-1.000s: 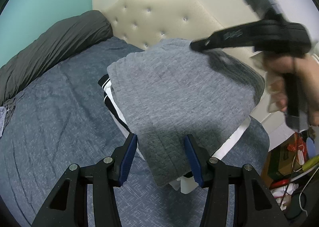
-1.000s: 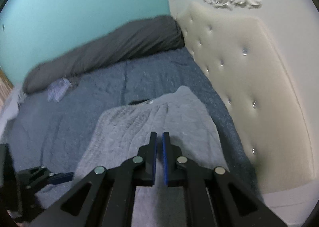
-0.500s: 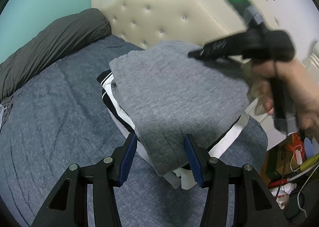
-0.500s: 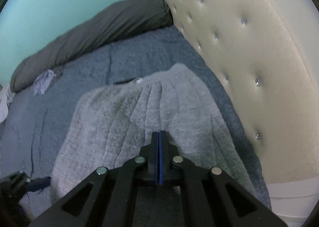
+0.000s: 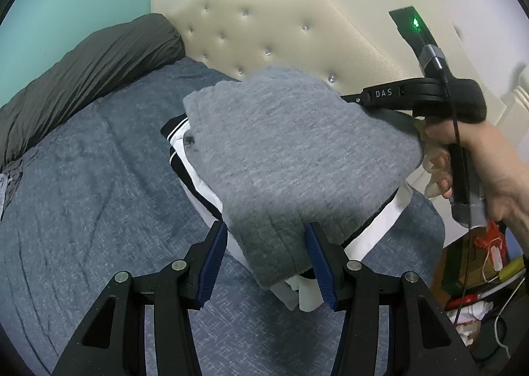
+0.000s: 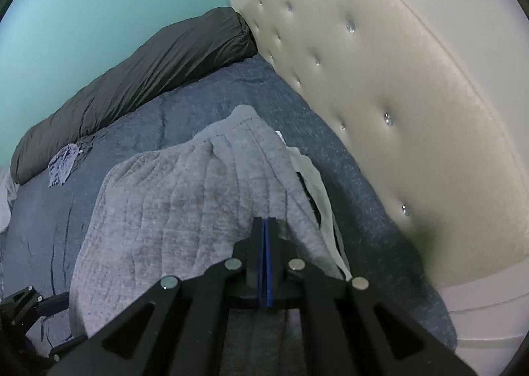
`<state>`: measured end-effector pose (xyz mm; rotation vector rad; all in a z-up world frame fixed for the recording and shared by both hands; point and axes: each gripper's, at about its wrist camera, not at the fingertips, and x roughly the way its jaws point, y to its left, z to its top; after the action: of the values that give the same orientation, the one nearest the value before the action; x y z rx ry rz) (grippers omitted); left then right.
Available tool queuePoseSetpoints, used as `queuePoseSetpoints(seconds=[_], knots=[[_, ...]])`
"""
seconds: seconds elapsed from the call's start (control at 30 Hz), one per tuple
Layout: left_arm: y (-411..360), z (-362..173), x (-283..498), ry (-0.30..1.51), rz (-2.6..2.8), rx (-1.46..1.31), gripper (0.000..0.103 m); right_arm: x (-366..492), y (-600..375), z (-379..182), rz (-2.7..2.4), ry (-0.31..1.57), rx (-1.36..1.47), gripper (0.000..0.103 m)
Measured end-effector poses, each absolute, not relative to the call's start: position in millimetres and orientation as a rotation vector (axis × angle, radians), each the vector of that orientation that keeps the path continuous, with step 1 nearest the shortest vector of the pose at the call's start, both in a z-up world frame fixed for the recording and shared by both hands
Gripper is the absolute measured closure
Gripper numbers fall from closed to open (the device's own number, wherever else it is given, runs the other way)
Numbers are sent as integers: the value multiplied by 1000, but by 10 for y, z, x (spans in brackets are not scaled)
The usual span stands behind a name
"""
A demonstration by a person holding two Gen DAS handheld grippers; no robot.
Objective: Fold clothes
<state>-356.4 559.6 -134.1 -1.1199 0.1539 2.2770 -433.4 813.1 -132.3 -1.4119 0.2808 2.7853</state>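
1. Step in hand: looks like the tidy-up after the last fold. Grey knit top (image 5: 291,144) already folded into a rough rectangle, sitting on top of a small stack in the middle of the bed (image 5: 82,177), close to the headboard (image 5: 264,19).
2. Right gripper (image 6: 264,222): jaws fully closed, nothing pinched between them, tip resting at the top's edge on the headboard side. Reads as patting or smoothing, not grabbing. Held by a hand (image 5: 479,161) at 3 o'clock in the left wrist view.
3. Left gripper (image 5: 267,257): jaws about half apart, near corner of the grey top sitting between them at 6 o'clock. Can't confirm the pads actually squeeze the fabric, so calling it open.
4. Next move, best guess: press the bulging edge flat or square the corner over the stack. Needs a light touch, since a shove could slide the whole pile.
5. Head count:
   - grippers: two
   - grey tops: one
   - garments under it: at least two, a black-and-white striped piece (image 5: 185,144) poking out at 9 o'clock and a white piece (image 5: 304,296) at 6 o'clock
   - rolled dark duvets (image 5: 82,78): one, at 10 o'clock
   - small blue cloths (image 6: 62,164): one, well apart from the stack
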Motion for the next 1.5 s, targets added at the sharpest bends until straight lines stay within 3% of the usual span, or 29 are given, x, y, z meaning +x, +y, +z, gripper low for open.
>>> queuePoseSetpoints(seconds=[0.3, 0.5, 0.63, 1.5], knots=[[5605, -1318, -3537, 154, 2293, -1117, 50, -3827, 8058, -840, 2926, 268, -1155, 103], [5615, -1331, -3516, 147, 2297, -1122, 50, -3656, 7879, -1039, 2930, 168, -1211, 103], [5597, -1336, -3482, 152, 2298, -1120, 50, -3634, 7936, -1195, 2904, 231, -1209, 103], [5127, -1007, -3280, 40, 2323, -1088, 50, -3086, 7647, -737, 2921, 286, -1034, 103]])
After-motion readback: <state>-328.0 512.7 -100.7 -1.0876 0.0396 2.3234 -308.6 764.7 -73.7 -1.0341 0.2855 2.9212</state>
